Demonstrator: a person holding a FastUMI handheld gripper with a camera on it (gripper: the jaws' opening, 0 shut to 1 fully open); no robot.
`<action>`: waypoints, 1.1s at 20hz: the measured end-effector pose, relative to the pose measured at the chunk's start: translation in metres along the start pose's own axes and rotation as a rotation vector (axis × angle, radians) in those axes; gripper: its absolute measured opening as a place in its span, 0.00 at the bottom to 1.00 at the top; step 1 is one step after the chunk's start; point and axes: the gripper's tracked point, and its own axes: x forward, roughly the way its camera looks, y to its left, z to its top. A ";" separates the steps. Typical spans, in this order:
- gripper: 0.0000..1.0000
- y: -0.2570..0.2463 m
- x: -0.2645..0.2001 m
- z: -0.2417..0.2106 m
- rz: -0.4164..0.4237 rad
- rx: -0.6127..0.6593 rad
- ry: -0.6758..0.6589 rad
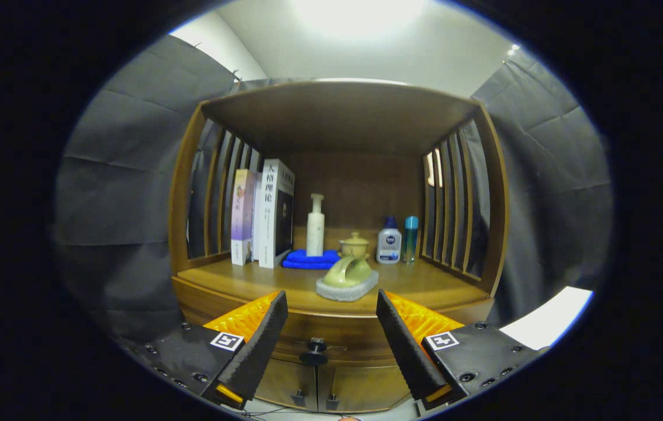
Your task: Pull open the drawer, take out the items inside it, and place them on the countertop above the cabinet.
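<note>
Fingers: both fingers point(263, 342) of the gripper point(331, 345) stand spread wide apart, pinching nothing; the drawer knob shows in the gap between them.
Drawer knob: a dark round knob point(314, 353) on the drawer front, just below the countertop's front edge.
Drawer: the drawer point(340, 336) sits flush and closed under the countertop; what it holds is hidden.
Countertop: the wooden countertop point(425, 289) carries a green scrubbing brush point(348, 278) with a grey pad, close to its front edge and right above the knob.
Stage: this fits either a closed drawer waiting with its contents inside, or a drawer pushed back in with its items already on the countertop; I cannot tell which.
Behind the brush: a folded blue cloth point(310, 259), a white pump bottle point(315, 225) and a small lidded pot point(355, 245).
Left of the brush: upright books point(275, 213) at the slatted side.
Right of the brush: a small white bottle point(389, 241) and a teal bottle point(411, 238).
Below the knob: two cabinet doors point(320, 386), closed.
Obstruction: nothing stands between the fingers and the knob; free room on the countertop lies mostly at the front left and right of the brush.
</note>
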 end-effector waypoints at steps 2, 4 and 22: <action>0.97 0.000 -0.012 0.015 0.010 0.011 -0.017; 0.97 -0.002 -0.022 0.023 0.019 0.022 -0.016; 0.97 -0.038 -0.057 0.035 -0.030 0.028 -0.013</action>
